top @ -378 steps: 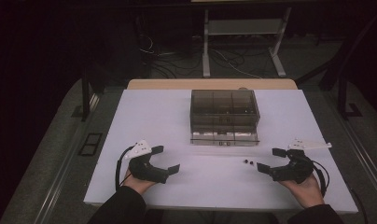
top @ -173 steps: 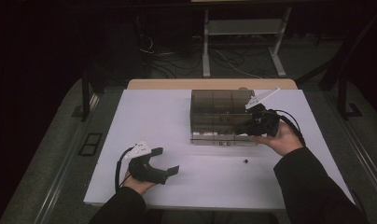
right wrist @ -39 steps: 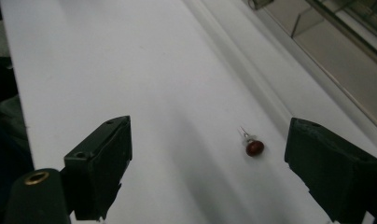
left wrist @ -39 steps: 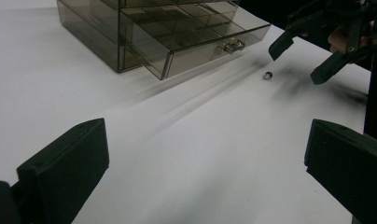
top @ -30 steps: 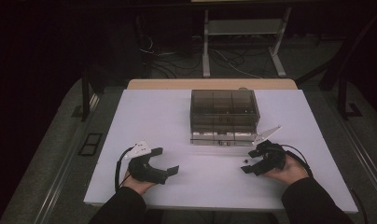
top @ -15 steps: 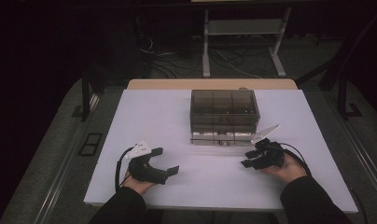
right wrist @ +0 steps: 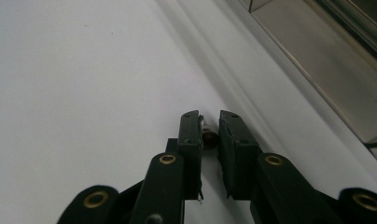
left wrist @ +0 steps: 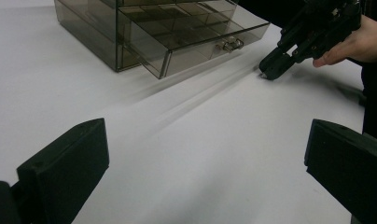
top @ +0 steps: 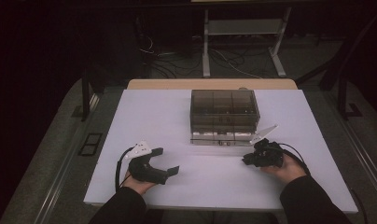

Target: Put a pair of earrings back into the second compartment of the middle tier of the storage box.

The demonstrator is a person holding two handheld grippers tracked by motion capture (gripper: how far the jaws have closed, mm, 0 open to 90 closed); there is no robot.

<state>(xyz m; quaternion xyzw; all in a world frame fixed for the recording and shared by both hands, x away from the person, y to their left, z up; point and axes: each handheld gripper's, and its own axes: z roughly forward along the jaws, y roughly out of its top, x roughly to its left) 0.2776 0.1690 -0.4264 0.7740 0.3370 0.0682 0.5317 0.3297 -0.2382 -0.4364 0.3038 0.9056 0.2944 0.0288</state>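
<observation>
A small dark screw (right wrist: pixel 208 136) lies on the white table (top: pixel 214 186), pinched between the fingertips of my right gripper (right wrist: pixel 209 128). Its jaws have just been closing, and they now press on the screw from both sides. That gripper (top: pixel 247 161) points left, just in front of a smoky see-through drawer box (top: pixel 224 112) whose bottom drawer (left wrist: pixel 196 39) stands pulled out. My left gripper (top: pixel 166 161) rests on the table at the near left, its jaws wide apart with nothing between them (left wrist: pixel 205 172). The left gripper view shows the right gripper (left wrist: pixel 270 71) tip-down on the table.
The drawer box stands at the middle back of the table, its open drawer (right wrist: pixel 317 51) close beside the right gripper. Bare white table surface lies between the two hands. Beyond the table's far edge are a metal stand (top: pixel 242 42) and cables on the dark floor.
The right gripper's jaws have closed on the small screw that lay by its tips. Both hands have stayed where they were.
</observation>
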